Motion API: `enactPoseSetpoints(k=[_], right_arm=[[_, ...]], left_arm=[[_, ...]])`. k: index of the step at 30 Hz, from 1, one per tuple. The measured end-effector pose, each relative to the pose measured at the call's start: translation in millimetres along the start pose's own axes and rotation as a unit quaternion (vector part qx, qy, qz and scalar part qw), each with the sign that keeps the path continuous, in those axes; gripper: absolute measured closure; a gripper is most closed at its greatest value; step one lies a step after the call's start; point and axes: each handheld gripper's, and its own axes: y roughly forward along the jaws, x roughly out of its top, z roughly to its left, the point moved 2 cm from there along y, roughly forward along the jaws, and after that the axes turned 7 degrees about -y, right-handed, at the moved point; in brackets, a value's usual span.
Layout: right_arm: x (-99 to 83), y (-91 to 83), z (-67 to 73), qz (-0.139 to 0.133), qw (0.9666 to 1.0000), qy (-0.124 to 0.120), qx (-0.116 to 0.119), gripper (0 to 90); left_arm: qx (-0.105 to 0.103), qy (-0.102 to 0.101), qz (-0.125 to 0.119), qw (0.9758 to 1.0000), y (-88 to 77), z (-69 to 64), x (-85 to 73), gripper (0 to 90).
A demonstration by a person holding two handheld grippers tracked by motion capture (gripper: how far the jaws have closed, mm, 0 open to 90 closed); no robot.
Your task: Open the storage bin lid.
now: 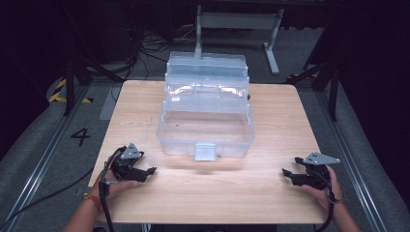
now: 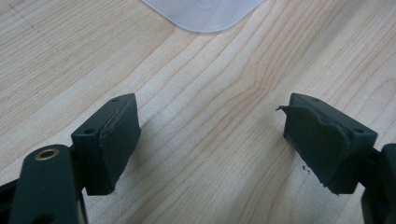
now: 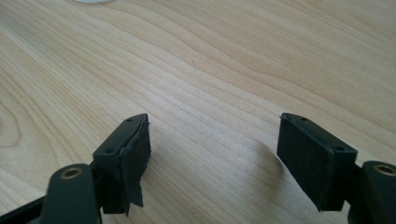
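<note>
Toolbox [image 1: 205, 113]: clear plastic cantilever box, lid swung back, tiers stepped up toward 12 o'clock, bottom tub facing the person, grey latch [image 1: 205, 151] at its 6 o'clock edge. It sits mid-table, toward the far side, well apart from both grippers.

Left gripper [image 1: 151, 170]: released, nothing between the jaws, resting low over the table [image 1: 208, 193] at about 7 o'clock from the box. Right gripper [image 1: 285, 172]: also released and empty, at about 5 o'clock from the box. Both point inward, toward each other.

Step in hand, as I read it: approach the open box, probably to fold the trays and close the lid. To do it well:
- come in from both sides together, level, so the box doesn't skate on the wood
- pinch the tray walls or lid rim, not the latch
- keep the jaws wide until a wall is between the pads; clear plastic is slick and hard to see

View differences:
- high view gives the whole box, the tier layout and both hands
- left gripper view gives a rounded clear corner [image 2: 205, 14] at 12 o'clock and a torn pad [image 2: 322, 144] on one jaw; grip there may be uneven
- right gripper view gives a frayed pad [image 3: 135, 163] too, over bare wood grain
</note>
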Motion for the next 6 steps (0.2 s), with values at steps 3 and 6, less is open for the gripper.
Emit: enactPoseSetpoints(k=[3,6], right_arm=[[-0.3,1.7,-4.3,0.006,0.9996,0.021,0.015,24.8],[-0.1,1.9,-3.9,0.006,0.9997,0.021,0.014,24.3]], left_arm=[[-0.001,-0.001,0.002,1.0,-0.1,-0.2,0.3,18.8],[-0.001,0.001,0.002,1.0,-0.1,0.1,0.5,18.7]])
